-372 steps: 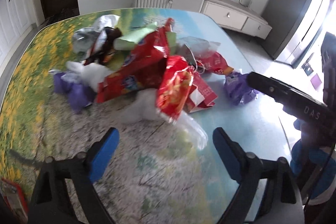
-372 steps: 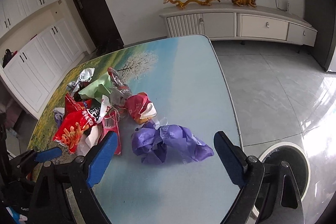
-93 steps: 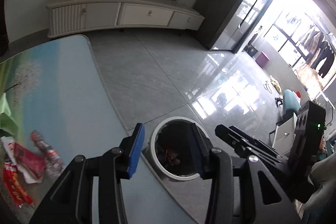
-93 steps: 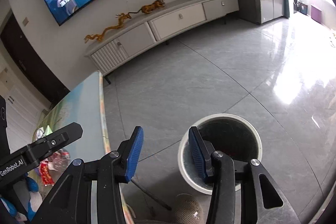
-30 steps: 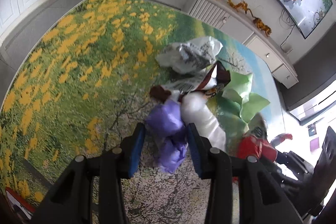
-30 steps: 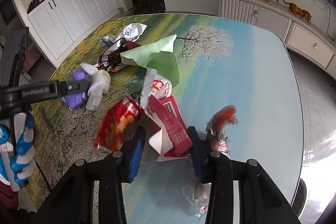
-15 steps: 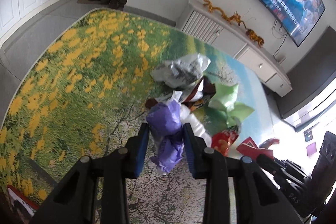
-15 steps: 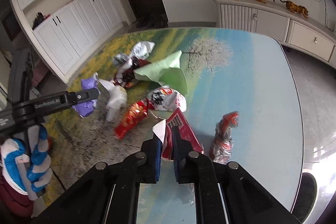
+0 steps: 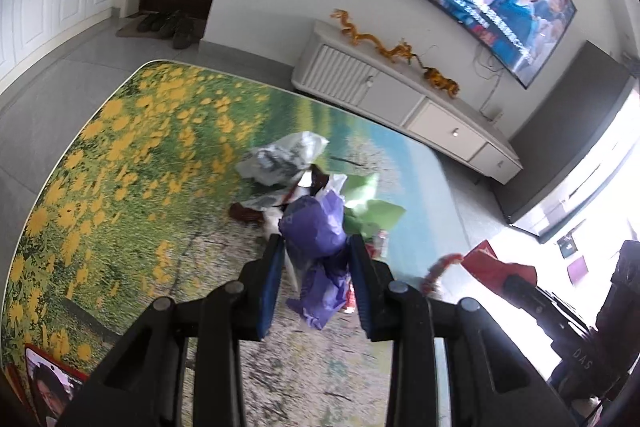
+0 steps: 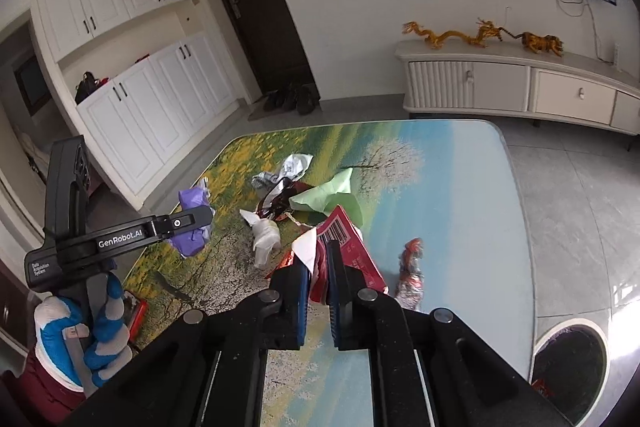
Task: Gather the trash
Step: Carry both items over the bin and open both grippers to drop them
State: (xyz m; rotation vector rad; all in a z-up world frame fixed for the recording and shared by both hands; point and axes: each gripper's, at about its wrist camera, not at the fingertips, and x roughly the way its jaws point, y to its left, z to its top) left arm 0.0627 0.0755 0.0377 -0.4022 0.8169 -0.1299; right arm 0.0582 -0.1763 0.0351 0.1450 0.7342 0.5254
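Right gripper clamped on red packet, above littered table

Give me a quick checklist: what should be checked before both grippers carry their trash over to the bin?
1. Left gripper pinches the purple bag: ok, the bag sits clamped between the blue pads.
2. Right gripper is shut on the red box: ok.
3. Red box is lifted free of the pile: cannot tell.
4. Trash bin is in view and open: ok, on the floor past the table corner.
5. Nothing dangles from the held pieces: not ok, the purple bag's loose tail hangs down.
6. Table is cleared: not ok, green paper and other wrappers remain.
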